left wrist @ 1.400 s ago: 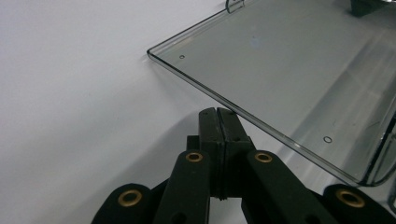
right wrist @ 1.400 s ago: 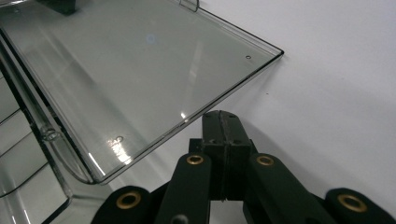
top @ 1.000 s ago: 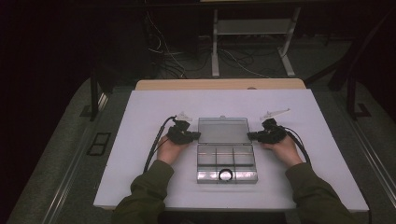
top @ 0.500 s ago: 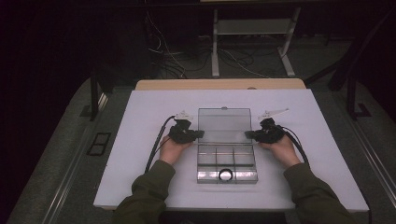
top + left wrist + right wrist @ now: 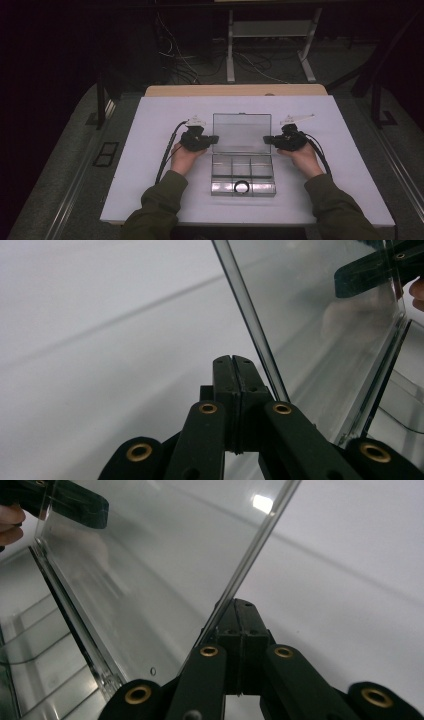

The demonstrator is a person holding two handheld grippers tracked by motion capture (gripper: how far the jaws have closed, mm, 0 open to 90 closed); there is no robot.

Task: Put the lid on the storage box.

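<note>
A clear plastic compartment box (image 5: 212, 175) sits mid-table with its lid (image 5: 242, 132) swung up and standing behind the base. A black ring (image 5: 242, 187) lies in the front middle compartment. My left gripper (image 5: 215, 140) is shut with nothing between its jaws, and its tip rests against the lid's left edge. My right gripper (image 5: 266, 140) is shut too and empty, its tip against the lid's right edge. In the left gripper view the shut jaws (image 5: 234, 361) sit beside the lid edge (image 5: 250, 315). In the right gripper view the shut jaws (image 5: 243, 604) meet the lid edge (image 5: 255, 550).
The box stands on a white table top (image 5: 150, 165) with a wooden strip (image 5: 235, 90) along its far edge. Behind the table are floor cables (image 5: 185, 65) and a metal stand (image 5: 272, 30). Both forearms in green sleeves flank the box.
The lid has swung up further from its lower tilt a second ago. Both grippers stayed at its side edges and shifted slightly away from me with it.
</note>
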